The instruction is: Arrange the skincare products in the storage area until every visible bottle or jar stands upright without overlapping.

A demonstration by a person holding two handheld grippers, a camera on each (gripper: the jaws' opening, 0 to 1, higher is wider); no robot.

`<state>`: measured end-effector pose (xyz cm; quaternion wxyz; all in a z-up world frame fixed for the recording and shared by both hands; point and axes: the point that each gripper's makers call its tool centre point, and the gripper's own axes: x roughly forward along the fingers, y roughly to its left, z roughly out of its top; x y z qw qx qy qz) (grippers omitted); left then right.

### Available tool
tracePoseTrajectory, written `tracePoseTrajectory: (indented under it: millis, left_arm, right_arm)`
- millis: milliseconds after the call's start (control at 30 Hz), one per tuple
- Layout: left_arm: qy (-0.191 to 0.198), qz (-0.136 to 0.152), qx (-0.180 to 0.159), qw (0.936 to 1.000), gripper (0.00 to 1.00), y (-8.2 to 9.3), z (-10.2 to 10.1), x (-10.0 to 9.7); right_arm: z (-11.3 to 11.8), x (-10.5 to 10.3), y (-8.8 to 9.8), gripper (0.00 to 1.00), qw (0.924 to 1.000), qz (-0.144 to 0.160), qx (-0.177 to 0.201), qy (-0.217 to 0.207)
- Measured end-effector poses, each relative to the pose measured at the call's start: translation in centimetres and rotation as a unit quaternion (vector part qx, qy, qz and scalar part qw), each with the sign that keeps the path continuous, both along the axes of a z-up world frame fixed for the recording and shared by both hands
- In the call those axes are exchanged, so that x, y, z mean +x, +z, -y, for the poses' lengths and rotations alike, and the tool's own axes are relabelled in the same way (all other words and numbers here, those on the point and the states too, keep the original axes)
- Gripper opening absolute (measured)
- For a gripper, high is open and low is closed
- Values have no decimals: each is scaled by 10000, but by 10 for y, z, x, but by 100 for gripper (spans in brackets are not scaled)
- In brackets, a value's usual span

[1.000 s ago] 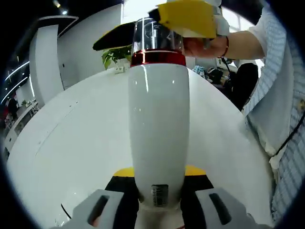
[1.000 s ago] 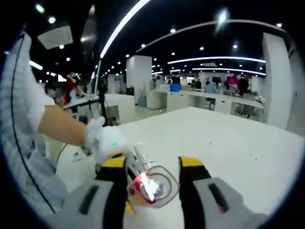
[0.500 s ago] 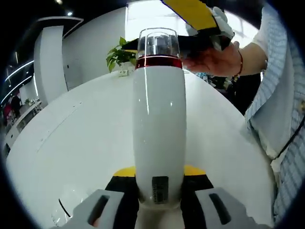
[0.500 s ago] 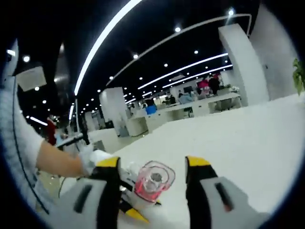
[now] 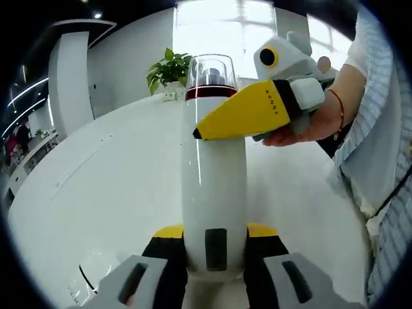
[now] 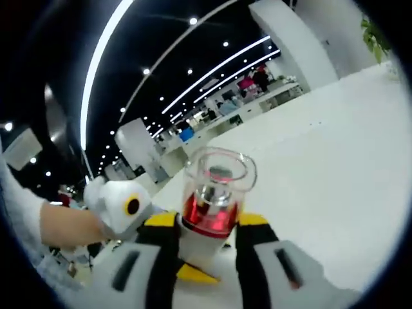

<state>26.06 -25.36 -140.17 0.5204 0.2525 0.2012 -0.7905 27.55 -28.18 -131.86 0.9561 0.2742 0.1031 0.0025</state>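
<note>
white counter (image 5: 96, 193) is carrying nothing nearby; both tools, left tool (image 5: 215, 248) and right tool (image 6: 206, 228), are clamping the bottle (image 5: 214, 187), likely uprighting it; setting down probably comes next.

Big open-plan office, not a home or shop. Right gripper view: dark ceiling w/ long curved light strips (image 6: 212, 67) and rows of small spotlights; far back, rows of white desks (image 6: 257, 106) w/ people at them, too small for detail. Thick white columns (image 6: 286, 32), one near top right, one further left. Left gripper view: wide white counter (image 5: 96, 187) w/ rounded edge, potted green plant (image 5: 168, 67) at its far end, bright window (image 5: 225, 26) behind it, white wall and curved column (image 5: 64, 84) at left.
</note>
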Motion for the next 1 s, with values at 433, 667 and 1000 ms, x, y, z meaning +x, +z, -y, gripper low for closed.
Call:
tracePoseTrajectory:
  millis: [433,667,1000]
  left_arm:
    - [129,220,147,9996,33,0,0,0]
    - [331,243,221,9989,36,1,-2,1]
    - [689,130,-116,9975,44,14,4,4]
  right_arm:
    - [-15,-2,1,32,9900,-507,-1297,214]
    - [-29,1,6,32,9742,-648,-2098,517]
    - [-41,-3,0,29,9410,-1015,-3081,959]
